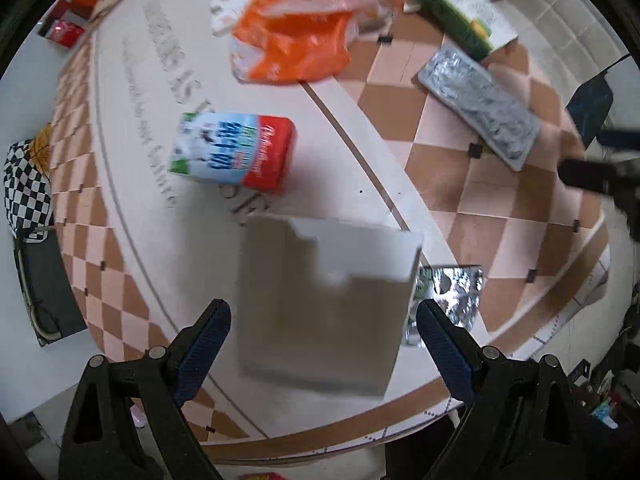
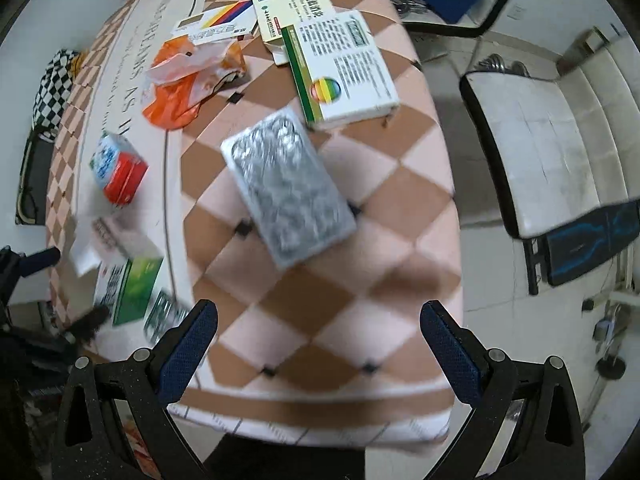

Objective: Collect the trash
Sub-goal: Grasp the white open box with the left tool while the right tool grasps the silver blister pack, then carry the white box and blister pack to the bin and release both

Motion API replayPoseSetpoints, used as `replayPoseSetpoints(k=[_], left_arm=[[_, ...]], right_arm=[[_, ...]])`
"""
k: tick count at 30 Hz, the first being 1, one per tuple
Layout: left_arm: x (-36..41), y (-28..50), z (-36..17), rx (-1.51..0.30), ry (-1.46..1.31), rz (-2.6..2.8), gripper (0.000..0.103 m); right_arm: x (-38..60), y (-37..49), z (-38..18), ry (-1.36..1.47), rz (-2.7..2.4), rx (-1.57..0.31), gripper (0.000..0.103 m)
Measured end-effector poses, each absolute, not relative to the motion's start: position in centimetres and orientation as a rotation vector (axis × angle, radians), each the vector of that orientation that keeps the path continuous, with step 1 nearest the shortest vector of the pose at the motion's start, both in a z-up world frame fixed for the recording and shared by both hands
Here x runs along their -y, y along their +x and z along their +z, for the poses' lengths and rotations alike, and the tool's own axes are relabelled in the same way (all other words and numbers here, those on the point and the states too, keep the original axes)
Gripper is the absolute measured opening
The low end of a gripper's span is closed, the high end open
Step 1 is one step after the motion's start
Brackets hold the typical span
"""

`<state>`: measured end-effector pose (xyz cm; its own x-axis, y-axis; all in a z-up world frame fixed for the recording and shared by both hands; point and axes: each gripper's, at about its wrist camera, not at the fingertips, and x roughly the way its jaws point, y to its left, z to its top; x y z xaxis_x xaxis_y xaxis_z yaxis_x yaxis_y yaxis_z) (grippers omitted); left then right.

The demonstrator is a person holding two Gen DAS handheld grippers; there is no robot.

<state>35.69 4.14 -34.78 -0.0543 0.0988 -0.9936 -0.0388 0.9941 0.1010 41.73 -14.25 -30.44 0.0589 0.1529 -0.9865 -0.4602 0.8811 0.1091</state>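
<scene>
My left gripper (image 1: 324, 324) is open, its jaws either side of a flat grey-white box (image 1: 320, 300) lying on the checkered table (image 1: 500, 208); it is not gripped. A blue-red milk carton (image 1: 236, 152) and an orange plastic bag (image 1: 292, 48) lie beyond. A foil blister pack (image 1: 452, 296) peeks out right of the box. My right gripper (image 2: 318, 336) is open and empty above the table's near edge (image 2: 320, 420). A silver foil pack (image 2: 286, 186) lies ahead of it, with the milk carton (image 2: 118, 172) and orange bag (image 2: 188, 88) to the left.
A green-white medicine box (image 2: 344, 76) and other cartons (image 2: 288, 4) lie at the far end. A green box (image 2: 132, 292) sits near the left gripper. A padded chair (image 2: 552, 132) stands right of the table. A checkered bag (image 1: 24, 184) sits at left.
</scene>
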Motion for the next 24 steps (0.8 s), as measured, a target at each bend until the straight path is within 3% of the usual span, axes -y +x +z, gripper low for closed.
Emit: replayPoseSetpoints(k=[3,4,7,9,14,15,24], left_arm=[[-4.9,36.0,-36.0,-1.627,0.006,0.158,0.091],[-5.2,36.0,-36.0,-1.622,-0.024,0.169,0.079],[-7.2,35.4,-35.6,-1.594,-0.147,0.264,0.078],[-8.7,34.5,-35.2,-1.569,-0.216,0.362,0.078],[-11.6,32.0,-35.0,-1.508,-0.365,0.562,0.078],[-12.0,31.7,-35.2,-1.503,-0.387,0.582,0.078],[-12.8,31.0,-36.4,-1.497,-0.388,0.604,0.08]], right_arm=[[12.3,43.8,-31.6,-0.296,0.49,-1.441,0.102],[11.7,44.3,-31.9,-0.306,0.495,-1.439,0.102],[9.8,45.3,-32.9,-0.341,0.51,-1.423,0.101],[8.7,45.7,-33.6,-0.352,0.525,-1.42,0.089],[6.3,45.0,-34.5,-0.475,0.519,-1.345,0.079],[6.3,44.9,-34.5,-0.5,0.493,-1.327,0.071],[7.5,42.3,-35.4,-0.459,0.544,-1.471,0.072]])
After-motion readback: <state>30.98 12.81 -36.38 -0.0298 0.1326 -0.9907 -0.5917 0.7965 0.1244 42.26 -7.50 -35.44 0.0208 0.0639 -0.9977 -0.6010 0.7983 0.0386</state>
